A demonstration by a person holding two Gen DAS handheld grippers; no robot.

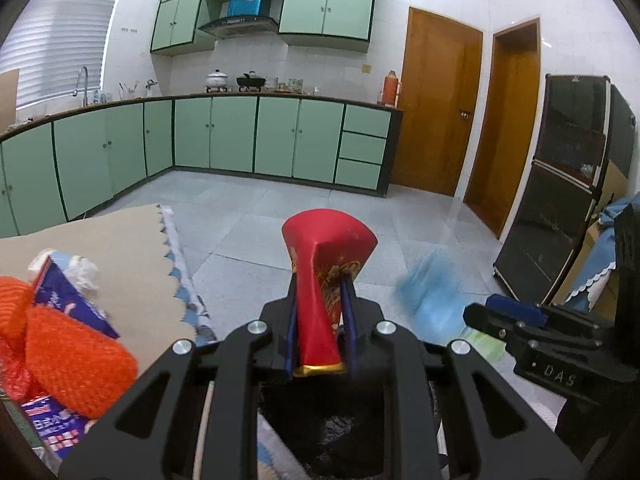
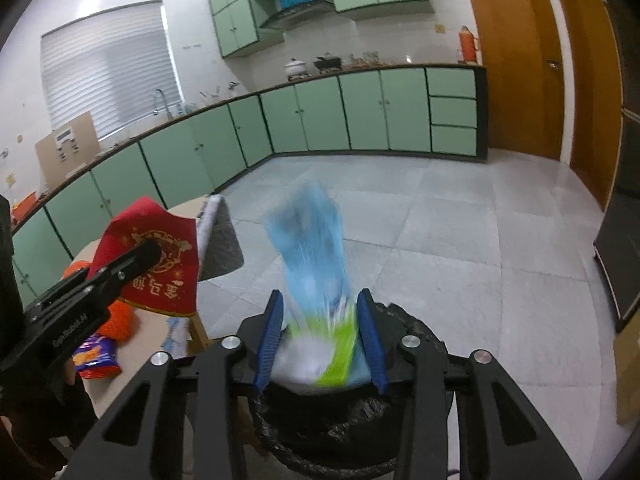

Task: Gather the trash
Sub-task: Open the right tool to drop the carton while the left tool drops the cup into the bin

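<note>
My left gripper point(image 1: 320, 312) is shut on a red packet with gold print point(image 1: 328, 264), held upright above the black-lined trash bin point(image 1: 320, 432). The red packet also shows in the right wrist view point(image 2: 160, 264), left of my right gripper. My right gripper point(image 2: 322, 332) has its blue pads point(image 2: 370, 336) spread wide around a blurred blue, white and green wrapper point(image 2: 316, 280), which is directly over the bin point(image 2: 340, 432). That wrapper shows blurred in the left wrist view point(image 1: 428, 300), beside the right gripper's fingers point(image 1: 516, 312).
A table with a beige cloth point(image 1: 112, 248) at left holds an orange mesh bag point(image 1: 68, 356), a blue snack packet point(image 1: 68, 296) and other wrappers. A dark glass cabinet point(image 1: 568, 184) stands at right. Green kitchen cabinets point(image 1: 256, 136) and wooden doors point(image 1: 436, 100) lie beyond the tiled floor.
</note>
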